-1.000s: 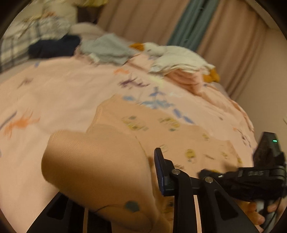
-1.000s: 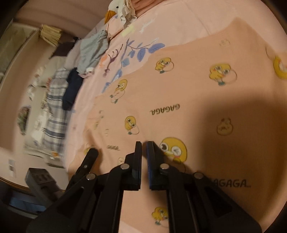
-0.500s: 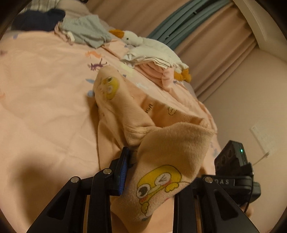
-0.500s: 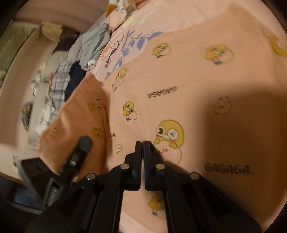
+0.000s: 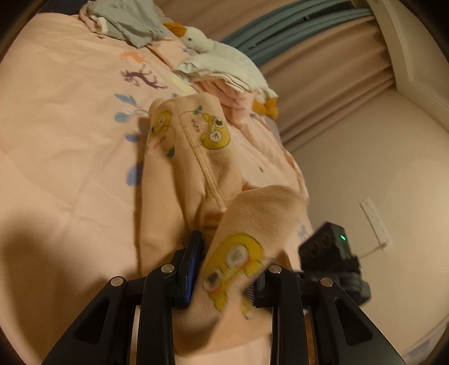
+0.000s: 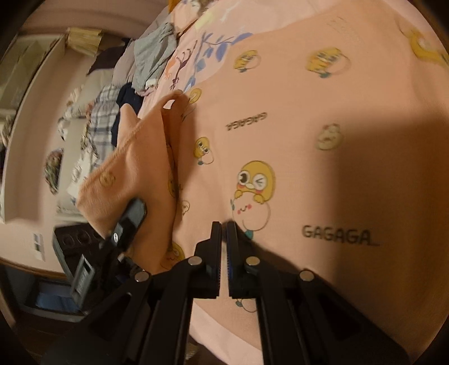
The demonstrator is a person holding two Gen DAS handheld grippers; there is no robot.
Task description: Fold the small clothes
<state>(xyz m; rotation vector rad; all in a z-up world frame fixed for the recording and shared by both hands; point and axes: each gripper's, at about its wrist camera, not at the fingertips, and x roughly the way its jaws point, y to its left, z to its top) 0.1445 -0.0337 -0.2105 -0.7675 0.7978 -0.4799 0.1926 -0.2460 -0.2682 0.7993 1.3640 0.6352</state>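
Note:
A small peach garment [image 6: 294, 118] printed with yellow cartoon ducks and "GAGAGA" lies spread on the bed. My left gripper [image 5: 224, 269] holds a fold of it [image 5: 233, 252] between its fingers and has lifted that side off the bed; the raised flap also shows in the right wrist view [image 6: 132, 174]. My right gripper [image 6: 223, 247] has its jaws nearly together and rests low on the flat part of the garment, beside a large duck print [image 6: 254, 182]. Whether it pinches fabric is hidden.
The pink bedsheet [image 5: 56, 134] has animal and leaf prints. A white goose toy lies on folded clothes [image 5: 221, 67] at the far side, a grey garment [image 5: 129, 19] beyond it. Curtains [image 5: 322, 64] and a wall close the right side. Plaid and dark clothes [image 6: 112, 112] lie far off.
My left gripper has lifted the garment's edge and carried it up and over toward the right gripper. The right gripper has stayed shut in place on the garment.

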